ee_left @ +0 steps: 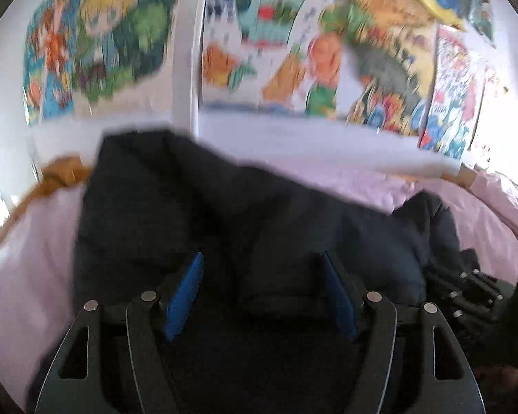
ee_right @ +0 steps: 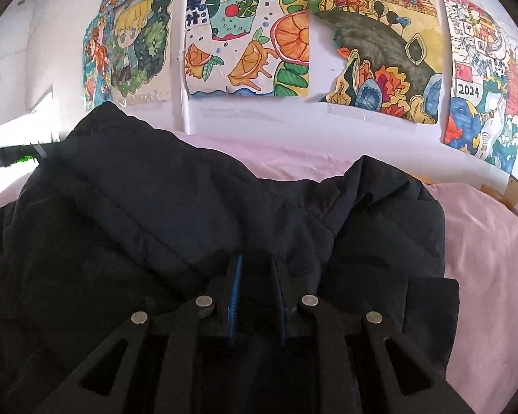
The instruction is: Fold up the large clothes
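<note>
A large dark navy padded jacket (ee_left: 224,207) lies spread on a pink bed sheet (ee_left: 345,179). My left gripper (ee_left: 261,257) hovers over the jacket's middle with its blue pads (ee_left: 186,289) wide apart and nothing pressed between them. This view is blurred. In the right wrist view the jacket (ee_right: 155,189) fills the lower half, with a folded flap across it. My right gripper (ee_right: 257,269) has its jaws close together, pinching a fold of the jacket's fabric near its right side. The right gripper (ee_left: 473,293) also shows at the right edge of the left wrist view.
The bed's pink sheet (ee_right: 483,241) runs up to a white wall covered in colourful drawings (ee_right: 245,34). A mustard cloth (ee_left: 62,172) lies at the bed's far left. A wooden bed edge (ee_right: 511,186) shows at the far right.
</note>
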`<action>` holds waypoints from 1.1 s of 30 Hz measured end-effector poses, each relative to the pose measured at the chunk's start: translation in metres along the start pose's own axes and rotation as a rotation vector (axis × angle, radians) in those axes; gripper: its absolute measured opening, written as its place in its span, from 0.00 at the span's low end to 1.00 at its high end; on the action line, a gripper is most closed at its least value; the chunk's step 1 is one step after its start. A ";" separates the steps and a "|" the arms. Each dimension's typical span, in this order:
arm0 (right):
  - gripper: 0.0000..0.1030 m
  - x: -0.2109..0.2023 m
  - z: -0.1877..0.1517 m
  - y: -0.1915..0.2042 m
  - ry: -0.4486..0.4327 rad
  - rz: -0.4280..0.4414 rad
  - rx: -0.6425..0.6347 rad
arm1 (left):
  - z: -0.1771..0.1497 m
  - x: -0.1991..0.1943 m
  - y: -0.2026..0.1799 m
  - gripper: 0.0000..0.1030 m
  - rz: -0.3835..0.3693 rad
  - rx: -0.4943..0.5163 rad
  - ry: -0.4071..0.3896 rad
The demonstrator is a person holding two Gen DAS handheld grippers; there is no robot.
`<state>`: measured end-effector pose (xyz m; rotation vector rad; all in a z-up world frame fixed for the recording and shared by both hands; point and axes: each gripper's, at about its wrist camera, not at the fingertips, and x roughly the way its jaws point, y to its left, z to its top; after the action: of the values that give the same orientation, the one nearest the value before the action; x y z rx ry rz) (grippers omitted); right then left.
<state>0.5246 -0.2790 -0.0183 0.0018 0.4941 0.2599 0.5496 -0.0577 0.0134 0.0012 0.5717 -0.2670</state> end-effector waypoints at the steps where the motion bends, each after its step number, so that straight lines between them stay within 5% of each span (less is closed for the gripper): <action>1: 0.17 0.001 -0.001 -0.001 0.000 0.006 0.004 | -0.005 0.003 0.004 0.63 -0.007 -0.008 -0.005; 16: 0.17 0.044 -0.004 -0.007 0.054 0.026 0.015 | -0.017 0.061 0.019 0.69 0.030 0.094 0.047; 21: 0.17 0.068 -0.011 0.001 0.068 -0.030 -0.029 | -0.023 0.077 0.017 0.71 0.069 0.116 0.054; 33: 0.17 0.069 -0.022 0.006 0.034 -0.069 -0.060 | -0.026 0.065 0.013 0.72 0.081 0.138 0.022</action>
<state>0.5712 -0.2578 -0.0694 -0.0783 0.5193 0.2079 0.5908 -0.0597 -0.0443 0.1604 0.5728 -0.2273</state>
